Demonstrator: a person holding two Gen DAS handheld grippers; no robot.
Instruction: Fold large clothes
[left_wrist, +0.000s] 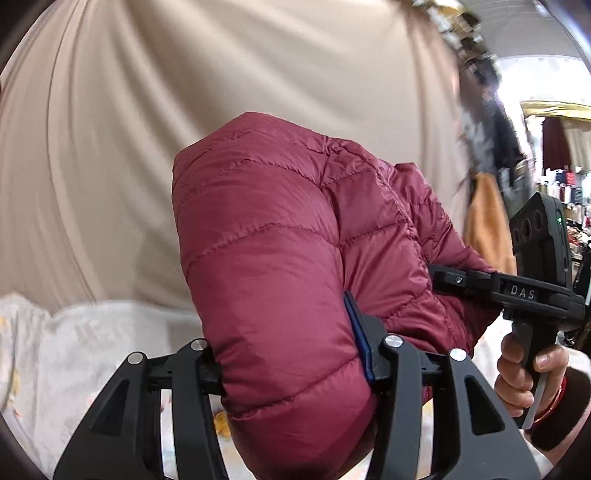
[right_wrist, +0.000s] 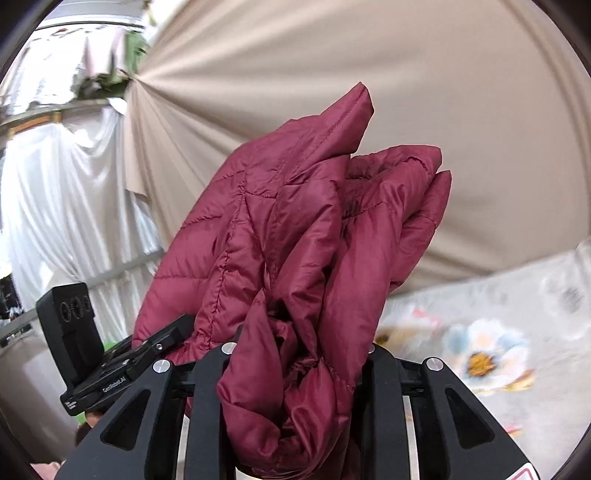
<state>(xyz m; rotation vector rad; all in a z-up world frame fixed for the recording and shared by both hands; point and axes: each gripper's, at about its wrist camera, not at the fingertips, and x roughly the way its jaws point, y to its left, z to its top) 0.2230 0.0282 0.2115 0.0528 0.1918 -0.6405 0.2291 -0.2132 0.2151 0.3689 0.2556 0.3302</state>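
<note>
A maroon quilted puffer jacket (left_wrist: 258, 221) hangs lifted off the floral sheet, held at two places. My left gripper (left_wrist: 291, 354) is shut on a thick, puffy fold of it, which fills the gap between the jaws. My right gripper (right_wrist: 299, 354) is shut on a crumpled bunch of the same jacket (right_wrist: 295, 221), whose folded edges stick up and to the right. In the left wrist view the right gripper (left_wrist: 461, 280) reaches into the jacket from the right, with a person's hand (left_wrist: 517, 369) on its handle. In the right wrist view the left gripper (right_wrist: 159, 343) sits at the jacket's left edge.
A beige curtain (left_wrist: 184, 92) hangs close behind the jacket. Below lies a white sheet with a flower print (right_wrist: 480, 354). A white drape (right_wrist: 66, 203) hangs at the left. Hung clothes and shop racks (left_wrist: 554, 184) stand at the far right.
</note>
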